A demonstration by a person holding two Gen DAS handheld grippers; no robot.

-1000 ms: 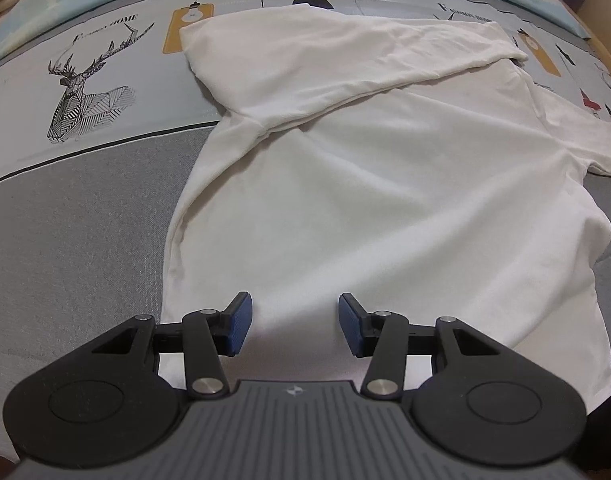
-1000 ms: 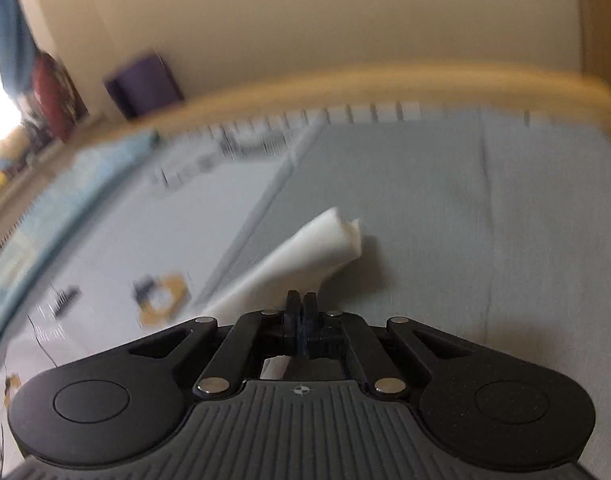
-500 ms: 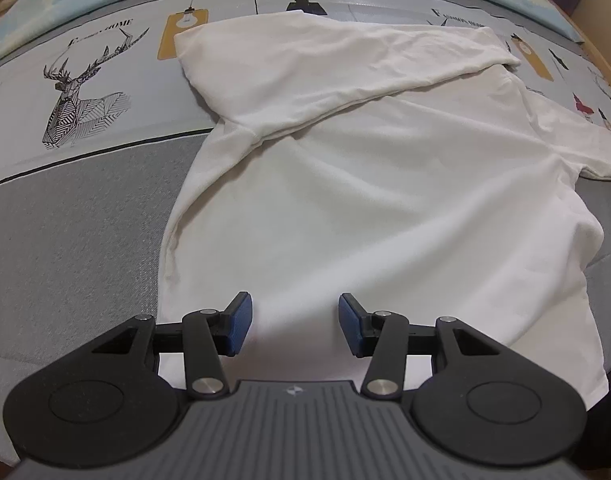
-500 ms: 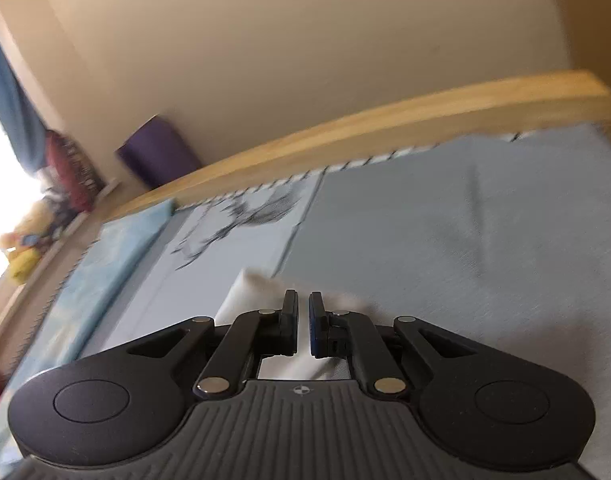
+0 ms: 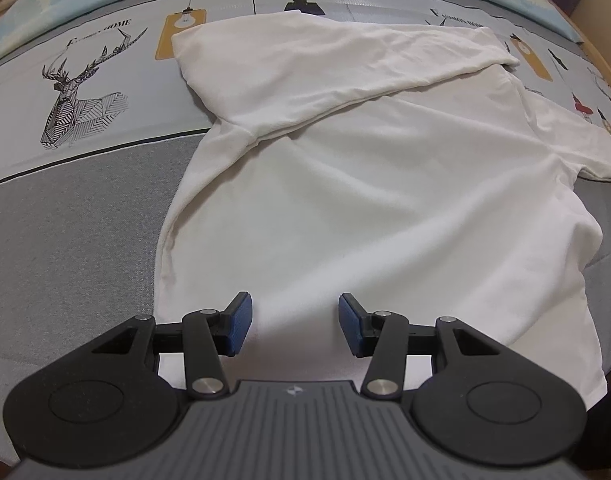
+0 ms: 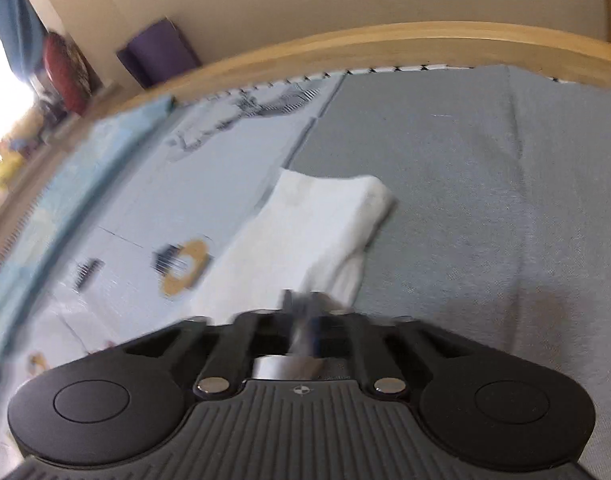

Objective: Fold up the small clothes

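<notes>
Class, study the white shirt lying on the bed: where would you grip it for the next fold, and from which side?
Judging by its pose, grip the white shirt at its unfolded sleeve, approaching from the right edge in the left wrist view. The opposite sleeve already lies folded across the body, and this one sticks out flat with a free edge.

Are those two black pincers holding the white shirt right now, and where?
The left gripper is open over the white cotton T-shirt, gripping nothing. The right gripper is shut beside a sleeve; blur hides whether it pinches the sleeve.
</notes>
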